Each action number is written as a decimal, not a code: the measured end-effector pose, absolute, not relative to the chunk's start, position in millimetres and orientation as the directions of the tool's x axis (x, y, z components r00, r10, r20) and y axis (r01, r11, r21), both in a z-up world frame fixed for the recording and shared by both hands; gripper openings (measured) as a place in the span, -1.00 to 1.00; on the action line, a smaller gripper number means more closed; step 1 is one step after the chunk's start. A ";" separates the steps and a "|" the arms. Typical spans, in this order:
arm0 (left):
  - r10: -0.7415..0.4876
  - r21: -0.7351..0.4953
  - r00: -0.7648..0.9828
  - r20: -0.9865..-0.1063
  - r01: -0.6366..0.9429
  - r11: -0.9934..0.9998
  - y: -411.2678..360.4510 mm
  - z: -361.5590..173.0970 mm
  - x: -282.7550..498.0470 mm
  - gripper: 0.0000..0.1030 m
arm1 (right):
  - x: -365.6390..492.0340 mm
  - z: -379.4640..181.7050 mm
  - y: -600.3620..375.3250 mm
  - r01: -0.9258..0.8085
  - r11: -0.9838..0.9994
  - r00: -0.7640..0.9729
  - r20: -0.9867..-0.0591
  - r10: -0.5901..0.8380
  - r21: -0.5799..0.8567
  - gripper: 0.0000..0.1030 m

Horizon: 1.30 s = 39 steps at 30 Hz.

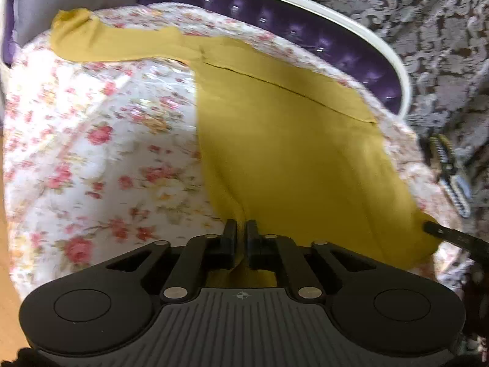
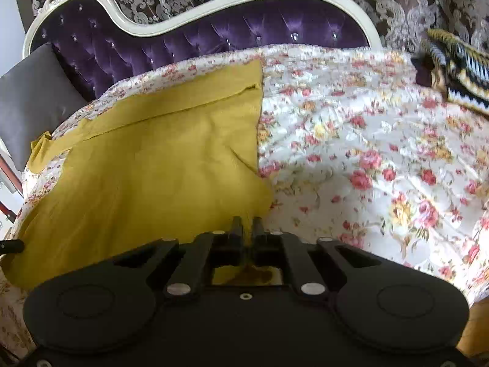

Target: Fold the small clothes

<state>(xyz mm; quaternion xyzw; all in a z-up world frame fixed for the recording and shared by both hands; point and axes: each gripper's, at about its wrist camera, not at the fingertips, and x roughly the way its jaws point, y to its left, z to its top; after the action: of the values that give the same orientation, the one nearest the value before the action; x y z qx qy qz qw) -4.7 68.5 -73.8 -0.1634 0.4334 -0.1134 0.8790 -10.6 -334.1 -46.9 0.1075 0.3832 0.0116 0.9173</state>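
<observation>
Left wrist | both tongs [image 1: 241, 229] [image 2: 247, 226] pinch mustard knit garment [image 1: 290, 153] (smooth) | quilted floral cover [image 1: 91, 153]

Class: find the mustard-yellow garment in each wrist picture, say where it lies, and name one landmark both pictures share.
Left wrist view: mustard-yellow garment fills centre and right, sleeve reaching upper left.
Right wrist view: the garment fills the left half.
Shared landmark: purple tufted headboard along the top.

- My left wrist view looks steeply down over its fingers [image 1: 241, 229], close above the floral bedspread [image 1: 91, 153].
- My right wrist view faces likewise, nearby.
- Both share the mustard garment [image 1: 290, 159] and purple headboard [image 2: 198, 30].
</observation>
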 end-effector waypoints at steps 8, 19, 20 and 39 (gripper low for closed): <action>-0.340 -0.374 0.617 -0.709 0.080 0.924 94.4 -41.9 -6.5 -0.89 | -29.6 -6.9 -320.4 -0.003 0.989 0.753 -0.650 0.101 0.150 -0.77; -0.327 -0.402 0.559 -0.762 -0.011 0.916 108.7 -61.4 -1.7 -0.53 | -23.4 -7.1 -308.7 0.008 0.999 0.707 -0.707 0.025 0.044 0.48; -0.328 -0.409 0.572 -0.752 -0.015 0.912 111.4 -58.0 -1.2 -0.37 | -19.9 -1.6 -305.6 -0.003 0.999 0.722 -0.692 0.026 0.035 0.47; -0.024 -0.294 0.780 -0.625 -0.207 0.933 174.8 -20.9 80.5 0.23 | 126.1 -33.5 -210.4 -0.203 0.967 0.719 -0.647 0.252 0.151 0.94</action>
<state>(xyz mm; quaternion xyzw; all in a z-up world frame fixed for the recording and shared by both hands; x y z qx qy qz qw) 80.5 174.8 -20.9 -0.1758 0.3281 0.0492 0.9269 126.1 -210.4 -33.5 0.0346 0.3538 0.1228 0.9266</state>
